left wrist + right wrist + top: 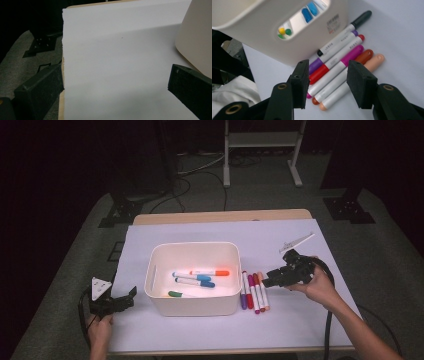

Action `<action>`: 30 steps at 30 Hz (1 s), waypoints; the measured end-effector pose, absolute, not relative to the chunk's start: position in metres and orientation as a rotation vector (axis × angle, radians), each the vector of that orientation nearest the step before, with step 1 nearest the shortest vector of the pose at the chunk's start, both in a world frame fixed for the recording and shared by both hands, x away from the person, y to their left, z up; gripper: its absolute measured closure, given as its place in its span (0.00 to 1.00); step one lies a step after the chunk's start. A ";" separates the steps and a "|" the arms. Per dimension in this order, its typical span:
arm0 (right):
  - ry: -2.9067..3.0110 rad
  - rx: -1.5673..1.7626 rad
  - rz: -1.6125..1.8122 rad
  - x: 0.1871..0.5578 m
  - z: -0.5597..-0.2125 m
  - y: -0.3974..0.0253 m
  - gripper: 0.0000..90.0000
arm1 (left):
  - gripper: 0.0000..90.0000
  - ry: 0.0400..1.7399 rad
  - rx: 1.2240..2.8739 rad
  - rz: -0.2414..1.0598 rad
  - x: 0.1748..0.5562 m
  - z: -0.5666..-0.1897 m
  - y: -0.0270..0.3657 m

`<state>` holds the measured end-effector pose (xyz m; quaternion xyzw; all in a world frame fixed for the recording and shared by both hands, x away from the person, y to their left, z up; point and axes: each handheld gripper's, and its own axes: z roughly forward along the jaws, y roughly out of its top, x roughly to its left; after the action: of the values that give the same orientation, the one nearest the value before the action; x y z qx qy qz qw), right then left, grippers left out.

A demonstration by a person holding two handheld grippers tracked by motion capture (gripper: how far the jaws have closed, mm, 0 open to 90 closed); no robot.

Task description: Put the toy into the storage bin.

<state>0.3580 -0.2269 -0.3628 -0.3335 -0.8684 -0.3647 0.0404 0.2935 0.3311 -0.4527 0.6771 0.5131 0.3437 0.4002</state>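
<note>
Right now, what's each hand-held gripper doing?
Left hand-held gripper: open, holding nothing.
Right hand-held gripper: open, empty, jaws above the markers.

No text can be read with certainty anywhere in the pictures. In the right gripper view, a small printed label (333,22) sits on the outer wall of the white bin (262,37), near its corner; it carries several short dark lines of print, all too fine and blurred to make out. In the same view, the white barrels of the markers (337,60) lying beside the bin bear small grey printing along their length, likewise too small to read. In the high view and the left gripper view, no lettering, numbers, brands or signs are legible on any surface.
</note>
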 end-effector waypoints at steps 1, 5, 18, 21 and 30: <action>-2.662 -1.032 -1.106 0.358 -0.366 -0.228 0.57 | 0.00 1.298 1.712 0.869 0.294 -0.453 0.331; -2.657 -1.055 -1.087 0.359 -0.379 -0.231 0.57 | 0.00 1.298 1.713 0.868 0.294 -0.453 0.331; -2.677 -1.165 -1.046 0.362 -0.418 -0.231 0.57 | 0.00 1.298 1.711 0.868 0.294 -0.453 0.331; -2.681 -1.192 -1.042 0.363 -0.423 -0.230 0.58 | 0.00 1.297 1.713 0.869 0.293 -0.453 0.331; -2.712 -1.238 -1.011 0.366 -0.434 -0.223 0.58 | 0.00 1.297 1.712 0.869 0.294 -0.453 0.331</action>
<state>0.3662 -0.2233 -0.4339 -0.3932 -0.8615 -0.3213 -0.0030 0.2935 0.3312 -0.4528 0.6769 0.5128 0.3435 0.4010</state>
